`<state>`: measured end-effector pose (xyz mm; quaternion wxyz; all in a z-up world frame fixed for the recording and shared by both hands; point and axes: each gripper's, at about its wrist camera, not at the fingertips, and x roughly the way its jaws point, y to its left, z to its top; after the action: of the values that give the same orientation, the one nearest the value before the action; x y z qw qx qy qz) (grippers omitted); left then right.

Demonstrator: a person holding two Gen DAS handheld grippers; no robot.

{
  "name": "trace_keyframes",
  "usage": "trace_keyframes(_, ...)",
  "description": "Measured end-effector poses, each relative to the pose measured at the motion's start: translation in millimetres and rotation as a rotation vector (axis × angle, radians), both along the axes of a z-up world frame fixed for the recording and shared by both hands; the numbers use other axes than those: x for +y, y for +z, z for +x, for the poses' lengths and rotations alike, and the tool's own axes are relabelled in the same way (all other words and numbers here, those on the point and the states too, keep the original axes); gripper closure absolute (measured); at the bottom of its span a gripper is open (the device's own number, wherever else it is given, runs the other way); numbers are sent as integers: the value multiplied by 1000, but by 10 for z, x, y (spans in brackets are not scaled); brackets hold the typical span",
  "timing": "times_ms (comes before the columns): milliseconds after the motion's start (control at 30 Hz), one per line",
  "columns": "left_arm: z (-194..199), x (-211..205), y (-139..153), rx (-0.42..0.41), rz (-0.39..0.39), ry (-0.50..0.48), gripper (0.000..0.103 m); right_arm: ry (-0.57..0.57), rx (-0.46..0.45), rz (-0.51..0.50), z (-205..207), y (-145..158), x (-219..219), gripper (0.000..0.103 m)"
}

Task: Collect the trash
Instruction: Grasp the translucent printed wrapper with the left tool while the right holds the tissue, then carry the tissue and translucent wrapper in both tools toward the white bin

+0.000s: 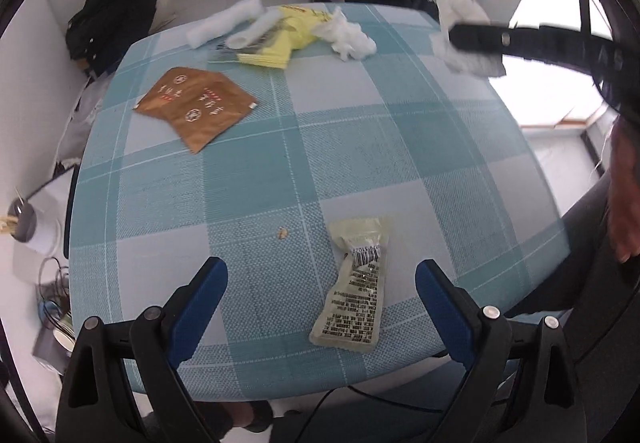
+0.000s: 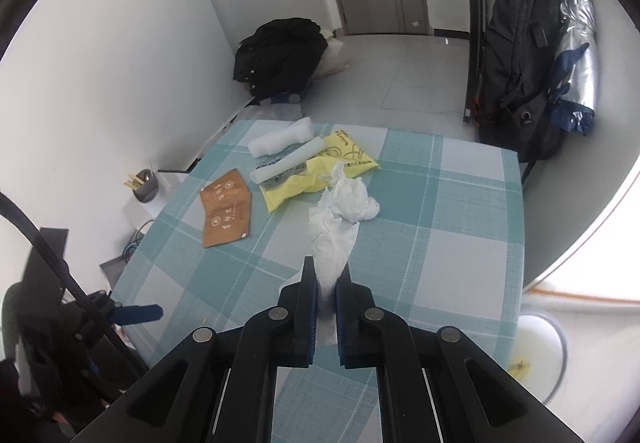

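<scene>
Tissue (image 2: 332, 243) sat pinched in my right gripper (image 2: 327, 295), clear of the table (image 2: 460, 243); left gripper (image 1: 320, 283) hung open over the clear wrapper (image 1: 354, 283). Best kept grip firm, lifted slow twd bin (image 2: 540, 351).

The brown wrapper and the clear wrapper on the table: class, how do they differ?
The brown wrapper is opaque, broad and angular, lying far across the table. The clear wrapper is see-through, narrow, with black print and a barcode, lying near the left gripper. Both lie flat, ungripped.
</scene>
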<state>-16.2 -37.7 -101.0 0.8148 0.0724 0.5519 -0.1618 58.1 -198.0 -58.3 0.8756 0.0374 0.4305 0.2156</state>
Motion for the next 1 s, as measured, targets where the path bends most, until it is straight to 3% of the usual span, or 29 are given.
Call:
trace_keyframes(133, -17, -66, -39, 16, 14, -24, 24, -15, -2, 19, 5, 22, -56, 96)
trace_keyframes(233, -27, -110, -93, 26, 55, -29, 28, -21, -8, 34, -1, 47, -81, 96)
trace_keyframes(267, -29, -116, -108, 26, 61, -29, 36, -22, -10, 37, -7, 54, -87, 96)
trace_keyframes(300, -33, -120, -115, 27, 69, -30, 36, -23, -12, 41, -13, 64, -94, 96)
trace_keyframes(367, -37, -139, -91, 19, 67, -36, 48, -17, -17, 50, -30, 80, -99, 96)
trace_keyframes(500, -38, -211, -64, 7, 59, -38, 63, -13, -20, 48, -50, 78, -106, 96)
trace_keyframes(567, -48, -234, -46, 1, 47, -47, 81, -23, -17, 52, -56, 74, -127, 96)
trace_keyframes(800, -28, -192, -49, 12, -2, -18, 86, -49, -17, 96, -80, 112, -234, 96)
trace_keyframes(1000, 6, -100, -52, 1, 24, 17, 86, -44, -19, 94, -105, 123, -218, 96)
